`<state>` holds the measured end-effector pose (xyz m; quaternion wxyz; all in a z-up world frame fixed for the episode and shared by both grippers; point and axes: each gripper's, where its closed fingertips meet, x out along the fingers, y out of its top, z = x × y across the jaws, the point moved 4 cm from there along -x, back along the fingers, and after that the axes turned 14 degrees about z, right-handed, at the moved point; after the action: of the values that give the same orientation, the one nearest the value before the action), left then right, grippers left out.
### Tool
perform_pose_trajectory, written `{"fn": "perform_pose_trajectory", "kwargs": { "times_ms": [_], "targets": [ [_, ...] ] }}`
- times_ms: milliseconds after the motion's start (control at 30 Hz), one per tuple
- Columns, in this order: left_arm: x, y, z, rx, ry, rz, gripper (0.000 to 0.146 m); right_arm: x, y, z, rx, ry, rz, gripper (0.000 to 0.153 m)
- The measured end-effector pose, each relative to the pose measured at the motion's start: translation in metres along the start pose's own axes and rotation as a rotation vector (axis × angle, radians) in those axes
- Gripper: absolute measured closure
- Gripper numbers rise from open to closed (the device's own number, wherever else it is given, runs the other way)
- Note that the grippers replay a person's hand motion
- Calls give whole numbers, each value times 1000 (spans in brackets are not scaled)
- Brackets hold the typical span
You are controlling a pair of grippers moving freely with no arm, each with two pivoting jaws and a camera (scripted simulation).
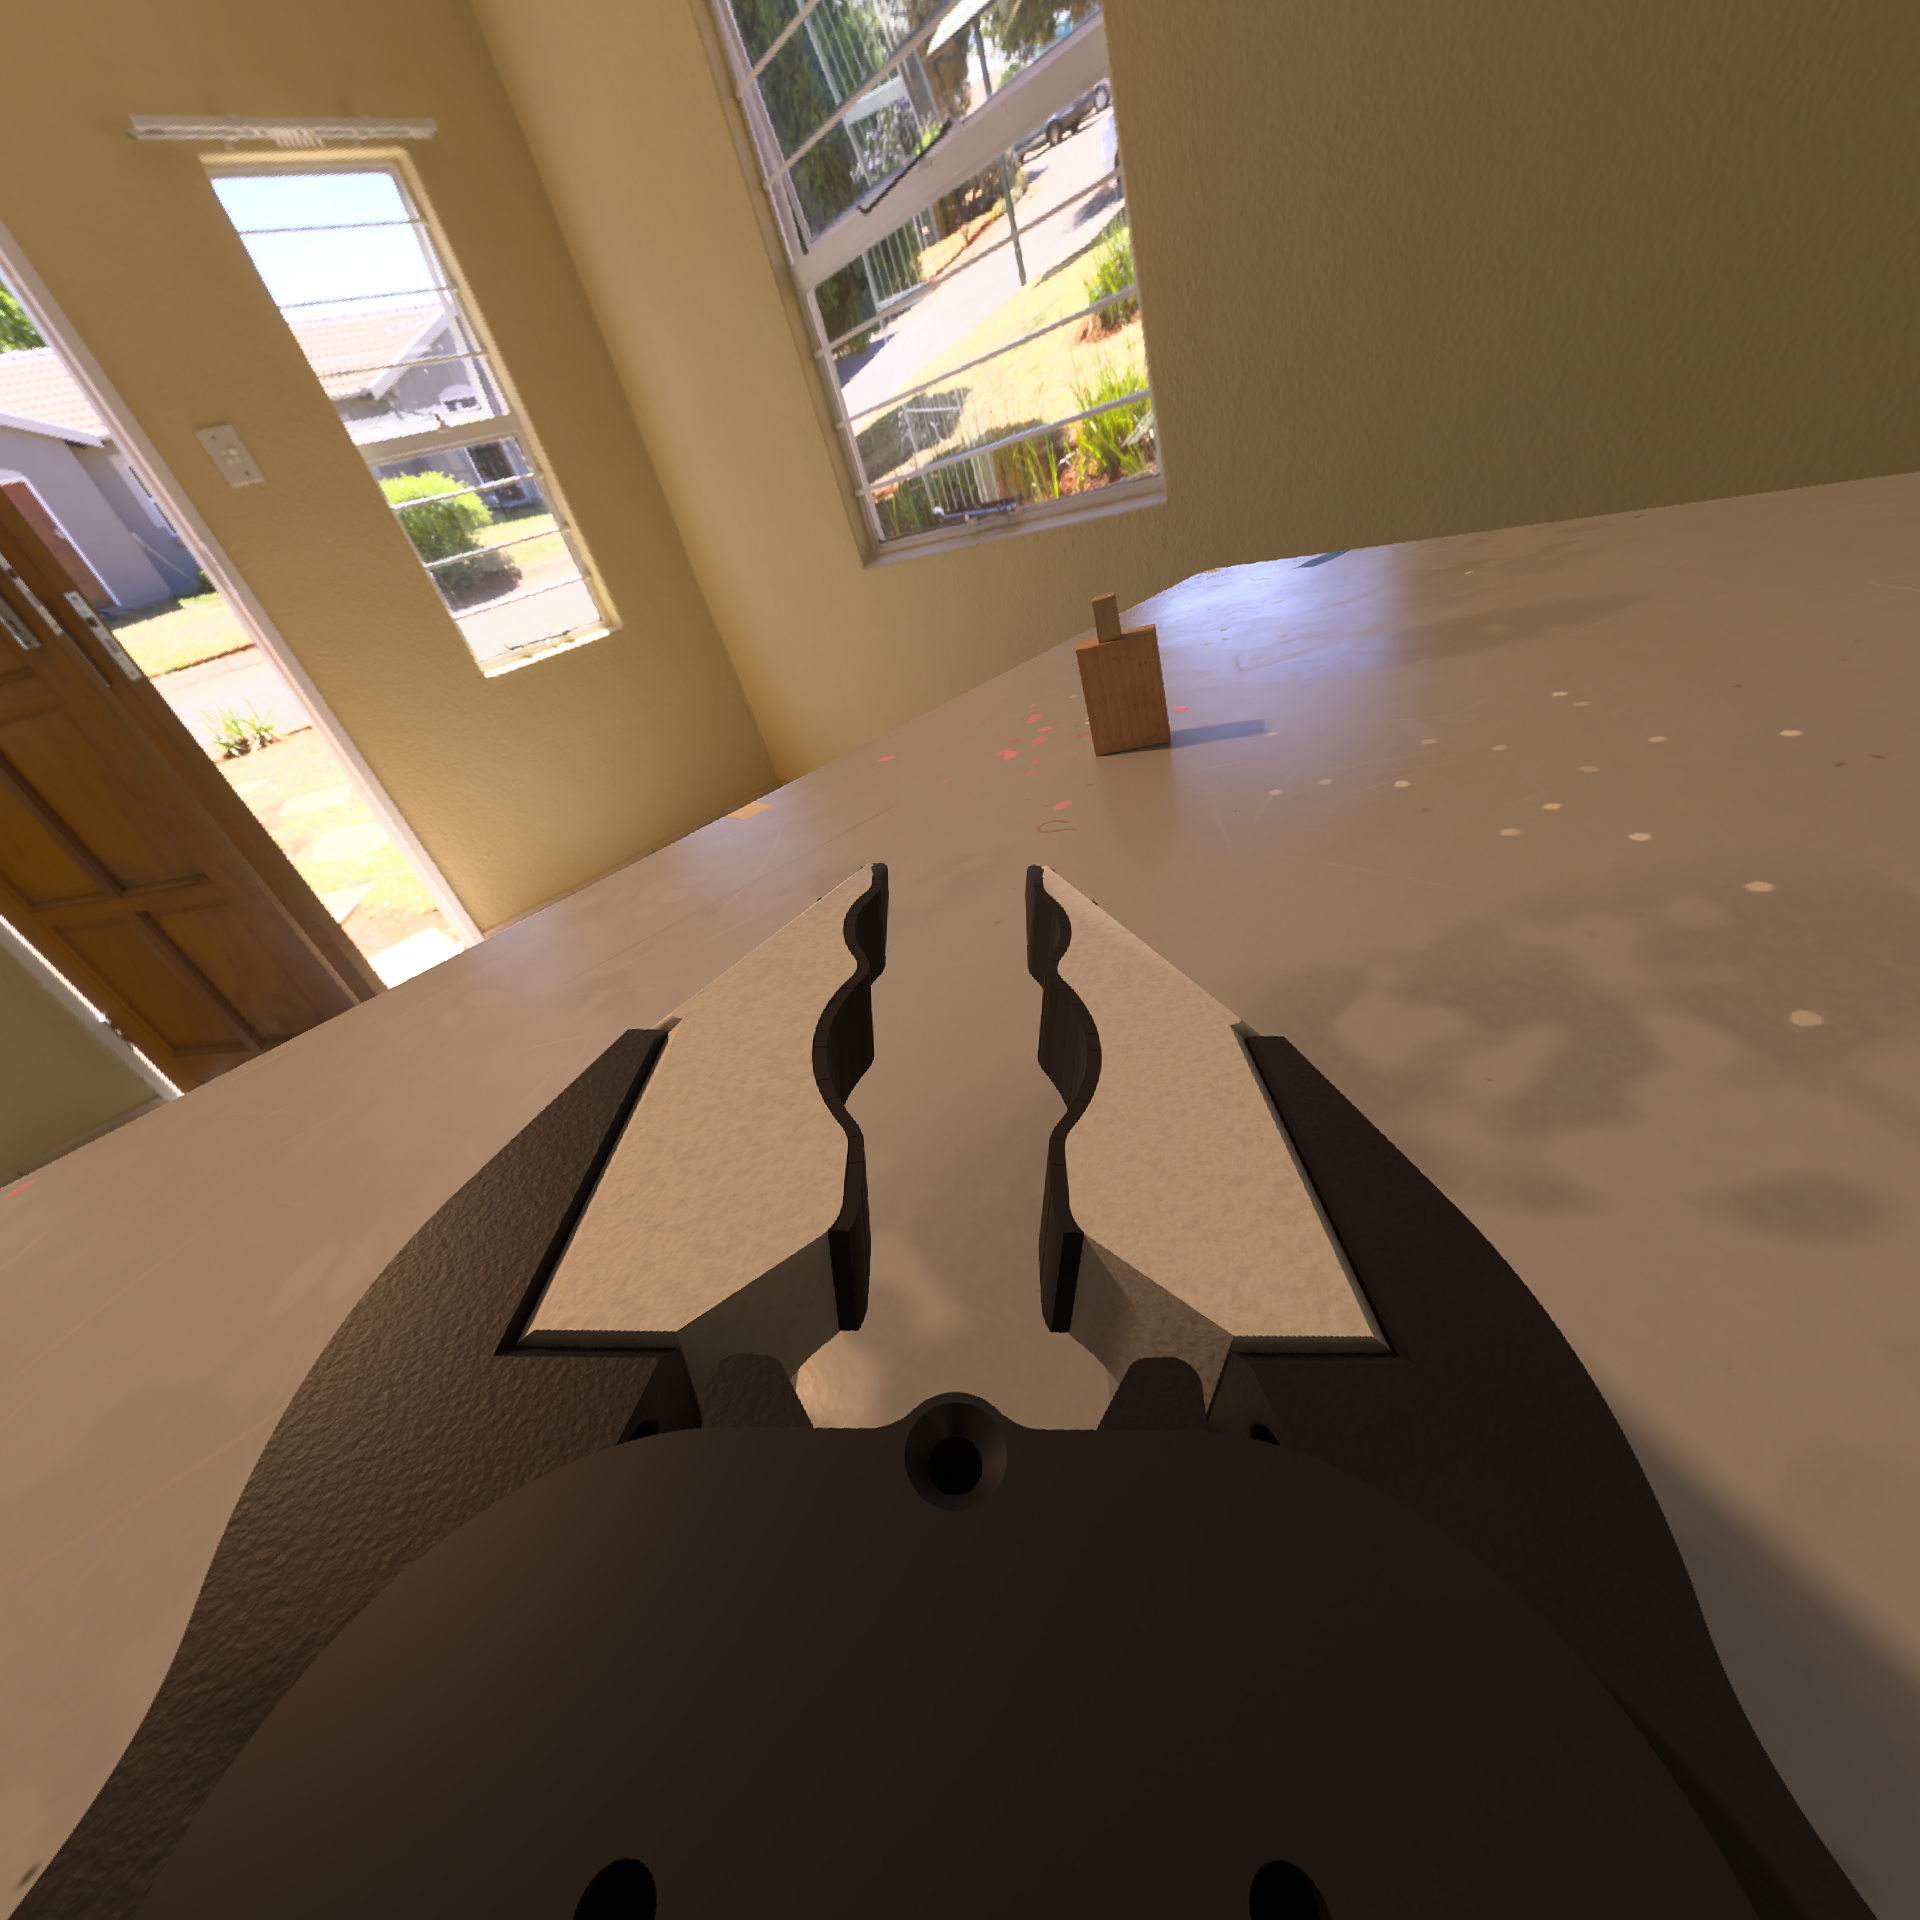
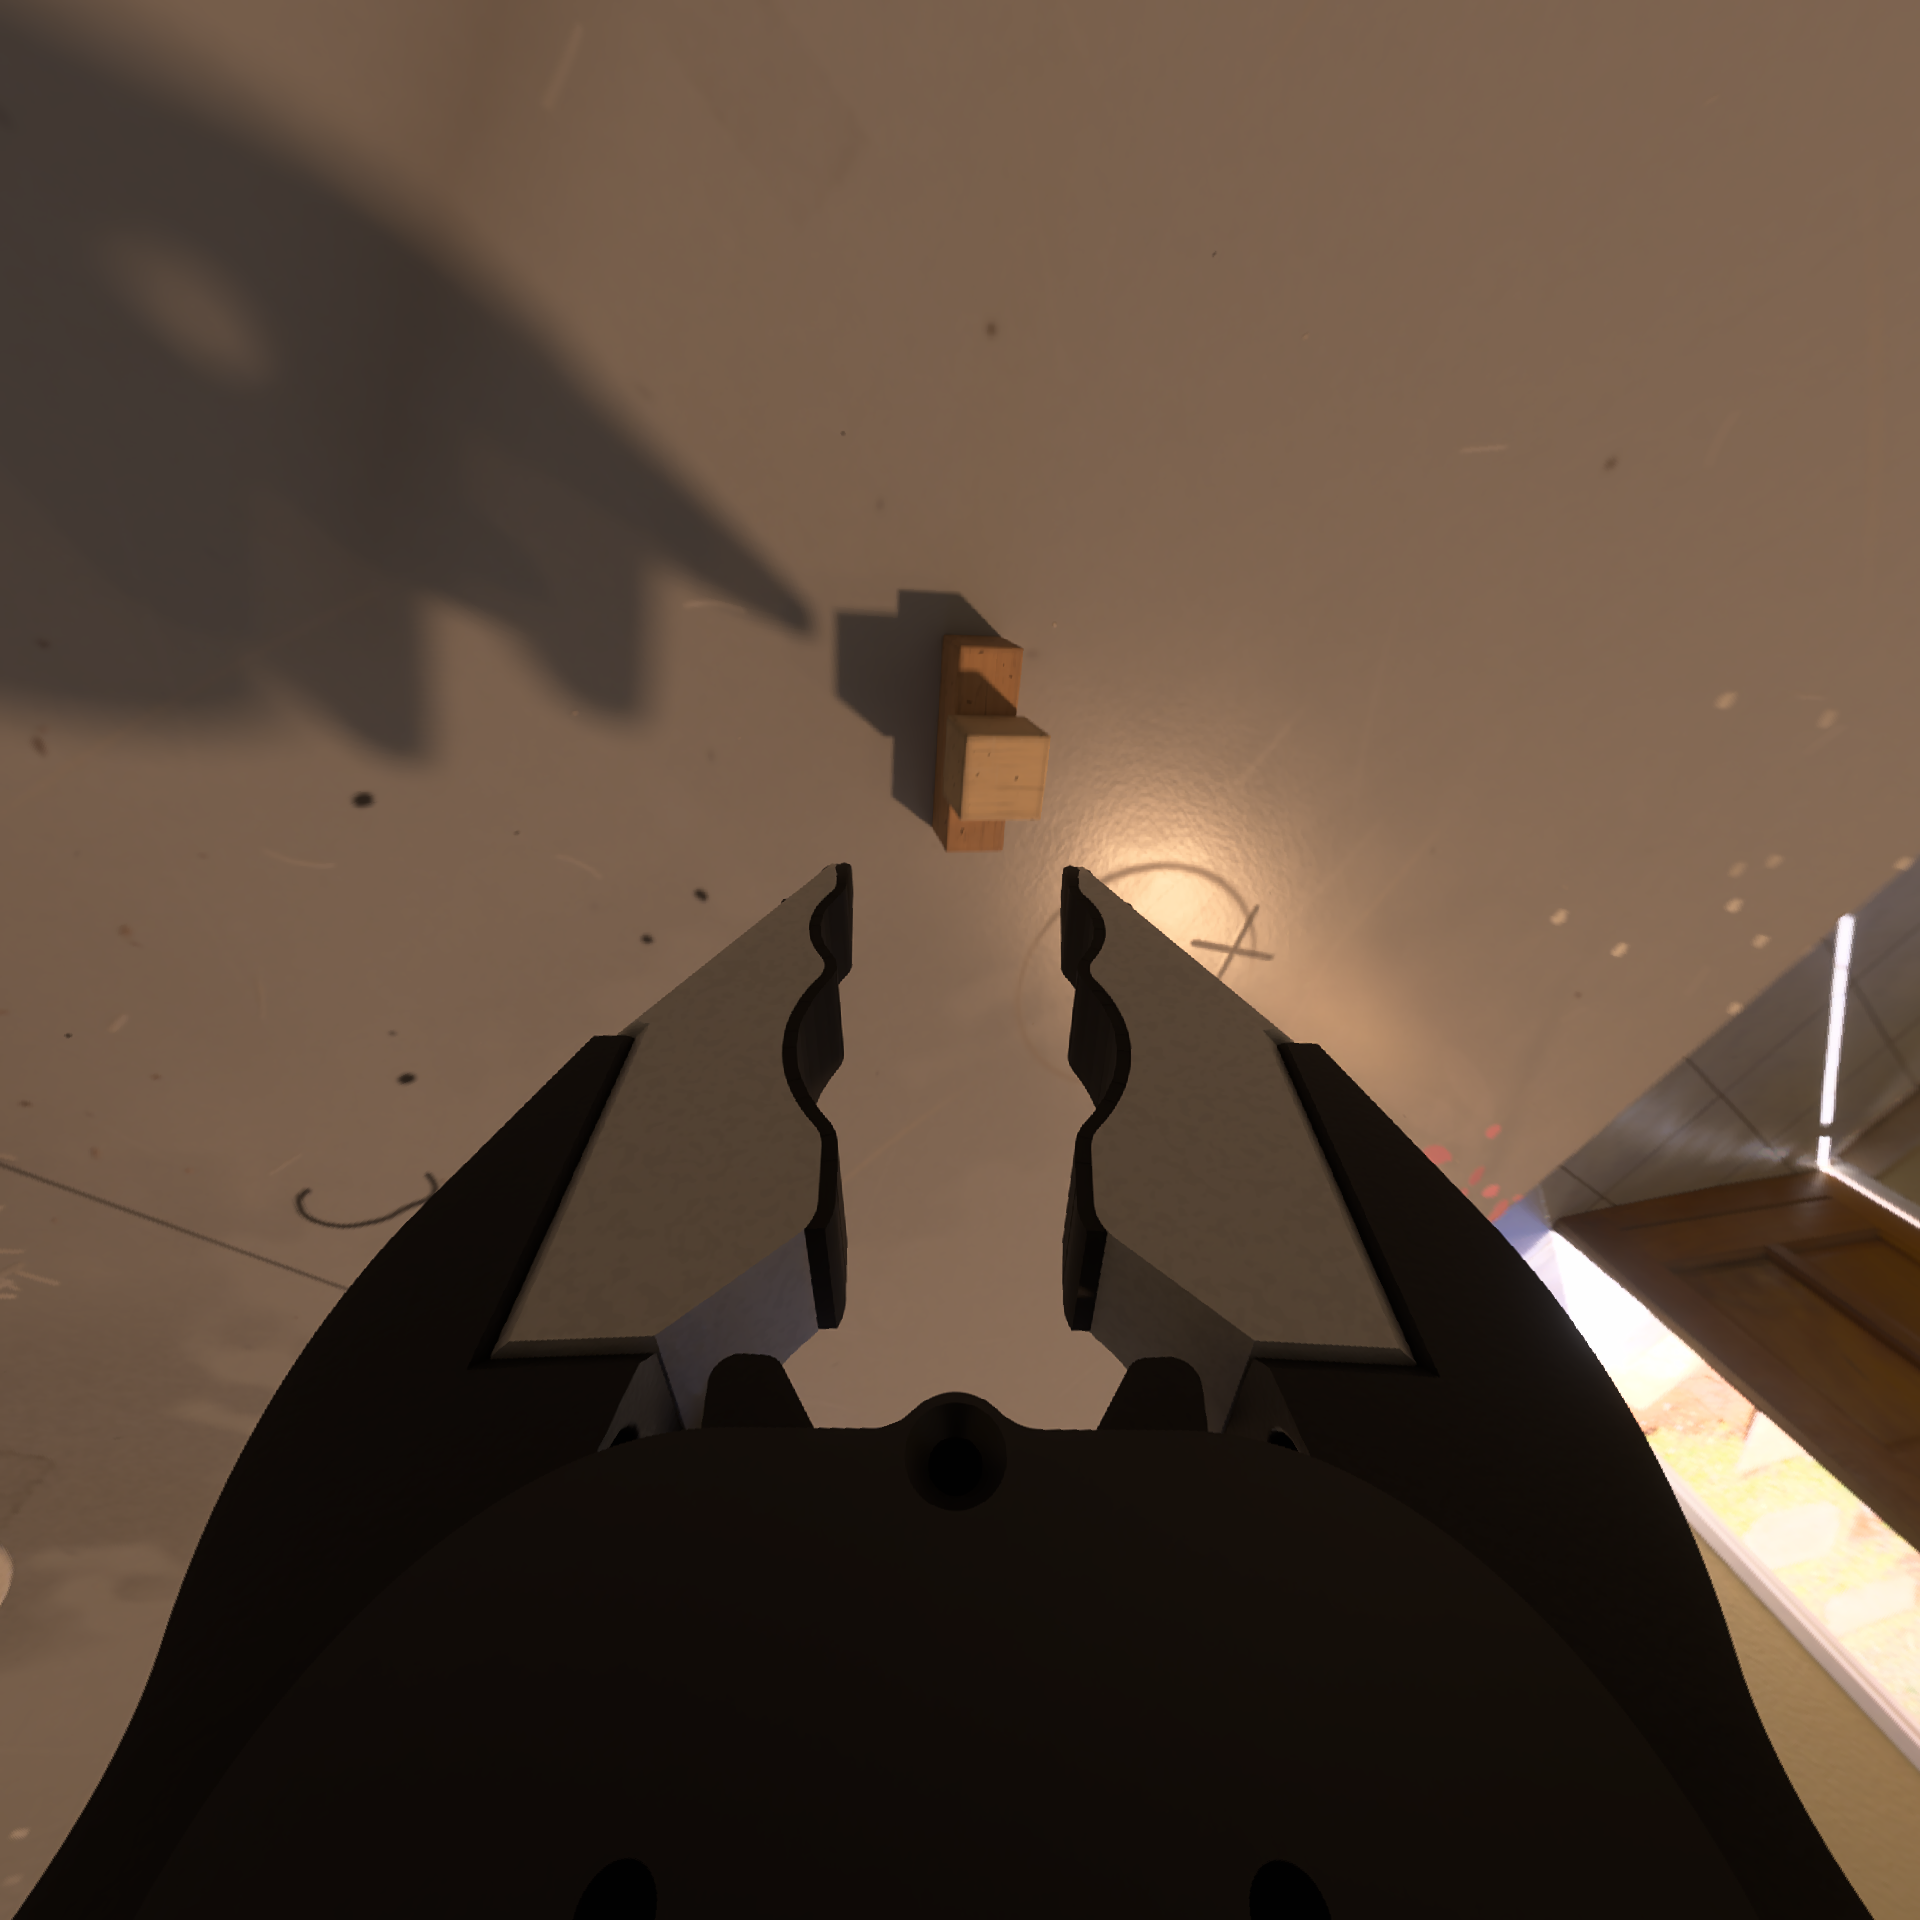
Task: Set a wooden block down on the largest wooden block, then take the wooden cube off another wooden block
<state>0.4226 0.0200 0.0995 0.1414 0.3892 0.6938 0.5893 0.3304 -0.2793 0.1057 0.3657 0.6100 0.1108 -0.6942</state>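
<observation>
In the left wrist view a large wooden block (image 1: 1122, 691) stands on the grey table (image 1: 1455, 935) far ahead, with a small wooden block (image 1: 1105, 615) upright on its top. My left gripper (image 1: 956, 883) is open and empty, low over the table, well short of them. The right wrist view looks down on the same stack: a pale wooden cube (image 2: 1000, 771) sits on a longer wooden block (image 2: 977, 743). My right gripper (image 2: 956, 883) is open and empty, high above the table, its tips just below the stack in the picture.
Yellow walls, two windows (image 1: 966, 270) and an open wooden door (image 1: 125, 831) lie beyond the table's far edge. The table edge and door (image 2: 1766, 1309) also show at the right of the right wrist view. A gripper shadow (image 2: 312, 468) falls left of the stack.
</observation>
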Motion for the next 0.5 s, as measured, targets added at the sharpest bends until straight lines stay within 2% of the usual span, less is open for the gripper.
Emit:
{"fn": "perform_pose_trajectory", "kwargs": {
  "times_ms": [233, 300, 400, 500],
  "targets": [
    [0, 2, 2, -20, -24, 21, 120, 36, -6, 15, 82, 87, -90, 118],
    [-1, 2, 2, -22, -24, 23, 120, 39, -6, 14, 91, 108, -94, 129],
    [-2, 3, 2, -34, -33, 34, 117, 33, -5, 13, 96, 93, -76, 133],
    [-3, 4, 1, -54, -41, 46, 111, 4, -2, 7, 102, 24, 12, 133]
  ]
}}
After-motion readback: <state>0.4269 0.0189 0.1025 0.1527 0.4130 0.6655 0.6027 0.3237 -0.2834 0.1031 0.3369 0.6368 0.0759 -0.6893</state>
